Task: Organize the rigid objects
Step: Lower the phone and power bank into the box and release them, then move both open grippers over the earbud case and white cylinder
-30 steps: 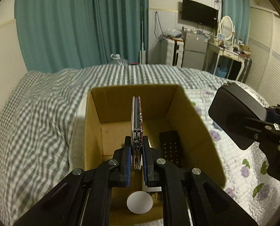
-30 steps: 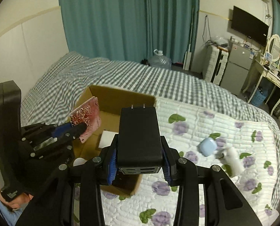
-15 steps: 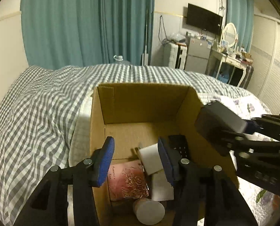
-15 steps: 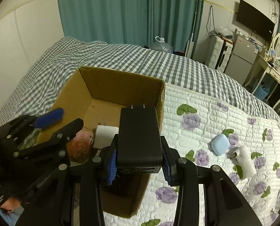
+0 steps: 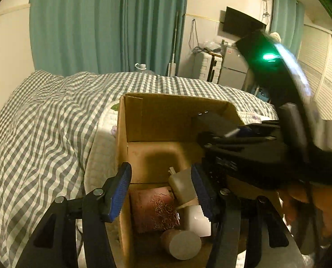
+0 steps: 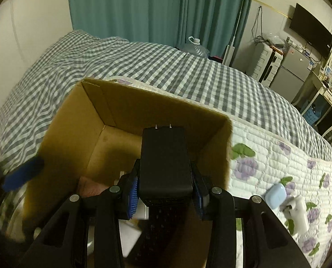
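The right claw (image 6: 164,193) pinches a black power adapter (image 6: 164,160) between its blue pads, prongs pointing away toward 12 o'clock, and holds it over the open cardboard box (image 6: 76,120) on the bed. The step in hand looks like dropping the adapter in. To do it well, lower it further inside the walls before spreading the claw, and aim for the bare patch of box floor toward 12 o'clock, since the near end is already crowded (a drop from height could knock against what lies there).

The left claw (image 5: 163,189) is spread wide and holds nothing, its pads straddling the near part of the box. Just below it lie a pink embossed case (image 5: 153,207), a white block (image 5: 197,220) at 4 o'clock of the case, and a round cylinder (image 5: 180,243) at the near edge. In the left view the adapter sits at 2 o'clock from the left claw, above the far right corner of the box, so the 2 claws are close together; keeping the left one out of the way avoids a bump.

On the flowered quilt (image 6: 266,147) at 3 o'clock of the right claw, 2 things wait outside the box: a pale blue earbud case (image 6: 275,195) and a white item (image 6: 300,212), too blurred to name.
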`<state>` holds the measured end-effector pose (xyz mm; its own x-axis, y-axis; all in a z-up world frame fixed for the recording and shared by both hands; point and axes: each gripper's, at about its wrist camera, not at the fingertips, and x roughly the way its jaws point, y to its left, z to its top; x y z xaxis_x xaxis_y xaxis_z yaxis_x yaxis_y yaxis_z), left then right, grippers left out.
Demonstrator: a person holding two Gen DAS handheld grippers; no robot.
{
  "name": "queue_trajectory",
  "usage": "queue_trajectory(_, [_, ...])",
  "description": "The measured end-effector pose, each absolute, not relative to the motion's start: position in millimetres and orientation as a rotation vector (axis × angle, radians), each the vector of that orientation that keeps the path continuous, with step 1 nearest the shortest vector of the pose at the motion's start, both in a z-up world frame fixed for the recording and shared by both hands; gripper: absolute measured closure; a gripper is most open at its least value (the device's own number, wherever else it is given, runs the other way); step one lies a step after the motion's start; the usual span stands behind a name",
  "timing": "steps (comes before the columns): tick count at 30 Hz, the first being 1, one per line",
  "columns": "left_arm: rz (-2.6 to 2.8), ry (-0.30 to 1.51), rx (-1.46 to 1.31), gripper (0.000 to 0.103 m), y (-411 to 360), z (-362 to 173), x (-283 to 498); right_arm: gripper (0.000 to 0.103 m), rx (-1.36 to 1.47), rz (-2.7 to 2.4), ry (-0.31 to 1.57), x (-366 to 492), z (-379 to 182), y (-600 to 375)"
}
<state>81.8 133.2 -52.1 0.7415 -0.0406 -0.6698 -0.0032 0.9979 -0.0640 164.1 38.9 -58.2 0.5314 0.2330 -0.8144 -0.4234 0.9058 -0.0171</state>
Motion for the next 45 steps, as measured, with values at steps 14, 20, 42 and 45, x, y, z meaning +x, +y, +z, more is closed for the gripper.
queue_trajectory(14, [-0.020, 0.749, -0.058, 0.044, 122.6, -50.6, 79.2, 0.058, -0.185, 0.398, 0.799, 146.3, -18.3, 1.7])
queue_trajectory(20, [-0.052, 0.749, -0.052, 0.038, 96.8, -38.3, 75.1, 0.027, -0.158, 0.324, 0.762, 131.1, 2.7, -67.5])
queue_trajectory(42, [-0.097, 0.813, 0.111, 0.035, -102.0, -59.6, 116.5, 0.011, -0.193, 0.146, 0.814, 137.7, -75.9, -280.3])
queue_trajectory(45, [-0.100, 0.829, 0.142, 0.035, -115.7, -74.1, 126.5, 0.011, -0.195, 0.218, 0.888, 152.4, -104.0, -278.8])
